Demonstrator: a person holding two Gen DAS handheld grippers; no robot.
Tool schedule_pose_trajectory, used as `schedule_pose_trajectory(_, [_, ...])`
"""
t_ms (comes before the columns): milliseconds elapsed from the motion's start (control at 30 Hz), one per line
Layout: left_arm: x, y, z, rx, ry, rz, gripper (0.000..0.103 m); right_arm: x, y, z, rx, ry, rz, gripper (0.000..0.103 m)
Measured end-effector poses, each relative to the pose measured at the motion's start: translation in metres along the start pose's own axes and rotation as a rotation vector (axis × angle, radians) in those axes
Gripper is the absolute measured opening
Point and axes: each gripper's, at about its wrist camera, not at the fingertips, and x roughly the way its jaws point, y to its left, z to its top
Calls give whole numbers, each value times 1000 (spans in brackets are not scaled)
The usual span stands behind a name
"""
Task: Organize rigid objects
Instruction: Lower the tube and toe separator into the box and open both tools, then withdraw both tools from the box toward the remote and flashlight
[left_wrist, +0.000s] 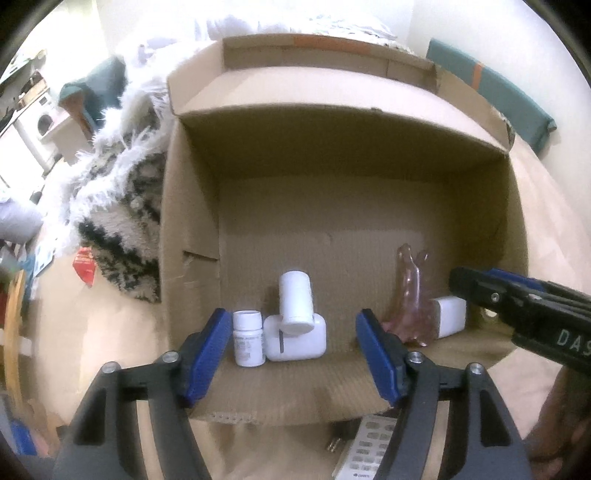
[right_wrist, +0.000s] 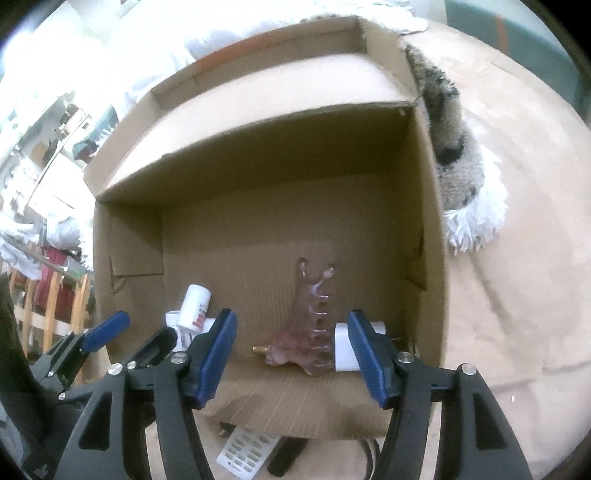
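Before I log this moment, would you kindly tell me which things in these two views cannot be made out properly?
- Small pill bottle: label print too blurred to read, left wrist view.
- Remote control: partly hidden by the left gripper finger and cut off by the bottom edge.
- White block behind the pink hair claw: largely hidden by the claw and the right gripper finger, right wrist view.

Left gripper (left_wrist: 293, 354), fingers (left_wrist: 207, 354) apart, hangs over white bottles (left_wrist: 249, 339) in the cardboard box (left_wrist: 332, 155).

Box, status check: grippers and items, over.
Left gripper open, empty. Right gripper open, empty. Pill bottles, hair clip and chargers sit inside box. Nothing blocking.
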Motion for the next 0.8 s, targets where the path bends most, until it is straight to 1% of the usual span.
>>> schedule_pose_trajectory(133, [-17,8,-1,4,-22,14,67,-13,-7,-6,17,0,14,66])
schedule_pose_trajectory(200, [-31,8,-3,-12,-46,5,67,-22,-8,-11,15,0,23,66])
schedule_pose_trajectory(267, [-41,12,-7,-39,-74,-14,68,-29,-6,-16,2,-6,14,66])
schedule_pose_trajectory(300, [-46,15,-10,-50,-79,-26,70,-33,-6,-19,-4,-12,17,66])
schedule_pose_trajectory(367, [-52,19,-17,-66,-66,-24,72,-39,-5,-26,-6,-14,29,66])
schedule_pose_trajectory(633, [-53,36,-47,-130,-1,-15,72,-51,-8,-64,38,16,75,66])
schedule_pose_trajectory(700, [-50,39,-56,-143,29,-21,72,-54,-8,-73,42,13,69,66])
schedule_pose_trajectory(800, [-48,37,-68,-135,54,-1,72,-57,-9,-85,55,0,47,66])
